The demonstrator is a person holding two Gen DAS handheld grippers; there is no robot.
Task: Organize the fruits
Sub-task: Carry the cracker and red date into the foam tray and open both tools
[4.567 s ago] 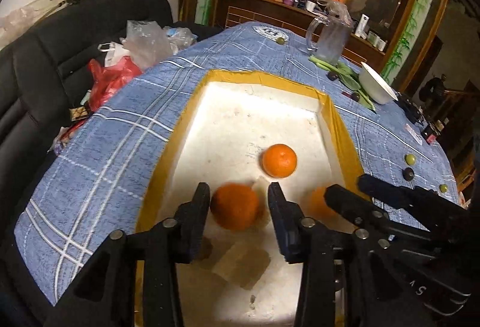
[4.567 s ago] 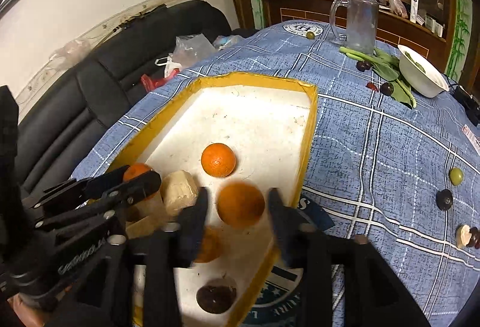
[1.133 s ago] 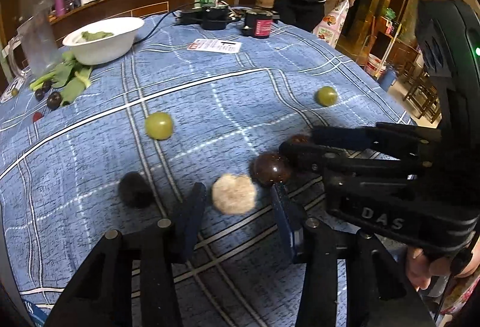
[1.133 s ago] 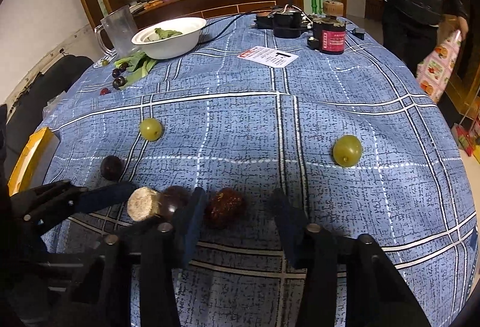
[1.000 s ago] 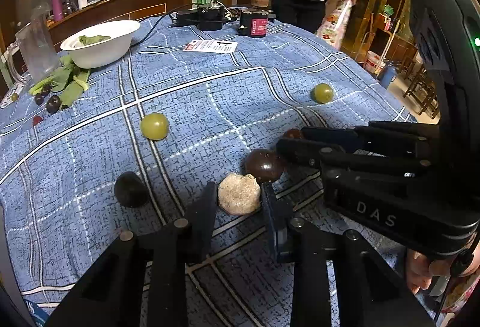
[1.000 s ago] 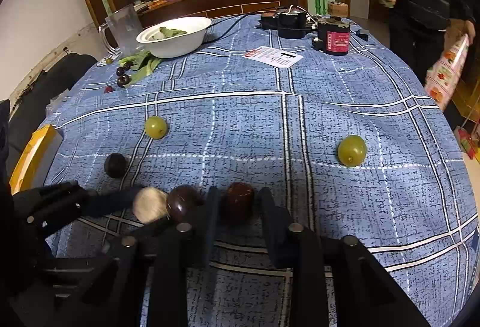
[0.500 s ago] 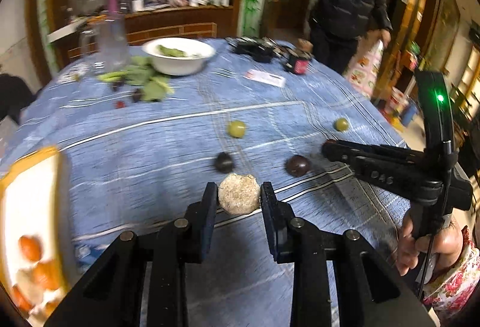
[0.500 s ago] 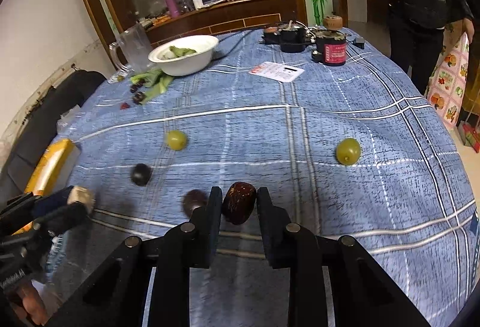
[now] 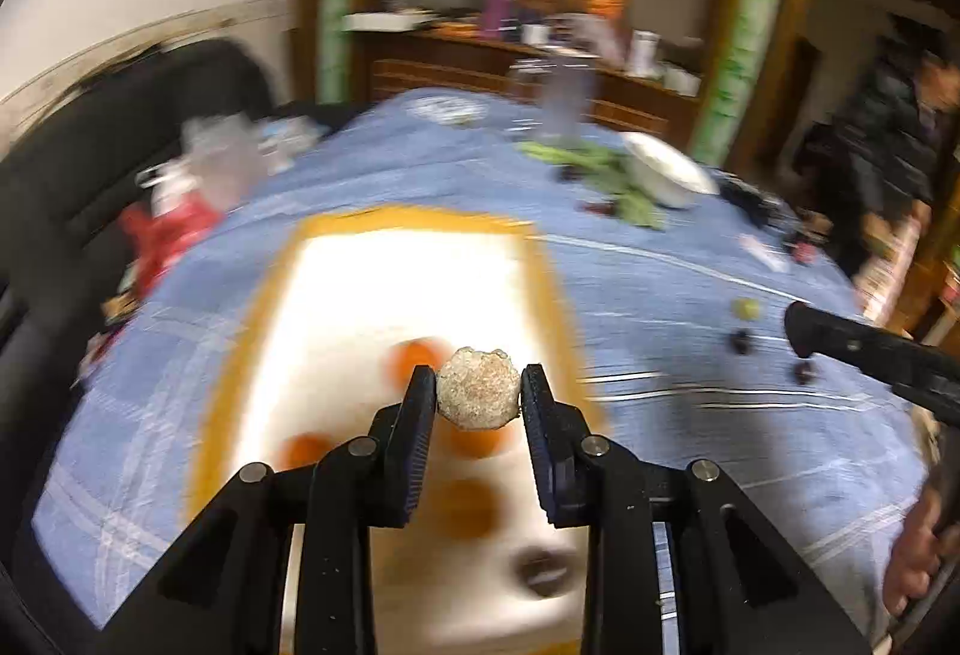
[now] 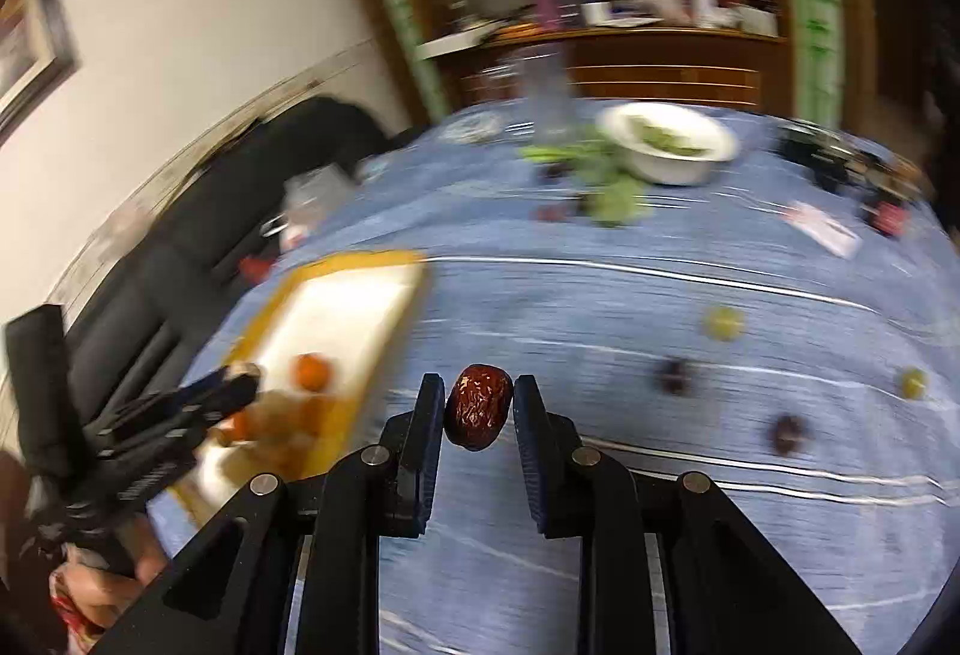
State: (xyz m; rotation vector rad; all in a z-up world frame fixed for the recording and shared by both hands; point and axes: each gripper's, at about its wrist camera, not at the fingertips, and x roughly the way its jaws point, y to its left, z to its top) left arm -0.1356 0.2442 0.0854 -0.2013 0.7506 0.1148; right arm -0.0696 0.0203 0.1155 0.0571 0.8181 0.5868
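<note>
Left tool (image 9: 478, 395): closed on a rough, pale round fruit (image 9: 478, 394), held clear above the near half of the yellow-rimmed white tray (image 9: 543, 283), which lies toward the worktop's left edge. Oranges (image 9: 413, 359) lie in the tray below it; a dark item near the tray's close end is too blurred to name.

Right tool (image 10: 478, 416): closed on a wrinkled red date (image 10: 478, 413), held over the blue checked cloth (image 10: 600, 307), just right of the tray's rim, not yet above it.

Loose stock on the cloth, toward the right edge: two green grapes (image 10: 723, 322), dark round fruits (image 10: 675, 376).

Risks (judged): each fruit is pinched at its sides only, so it may roll out of the pads mid-carry; the date, released early, would land on cloth; the tools converge on one tray and may knock together.

View differences: the left wrist view shows the tray interior; the right wrist view shows the left tool over the tray and the scattered fruit more fully.
</note>
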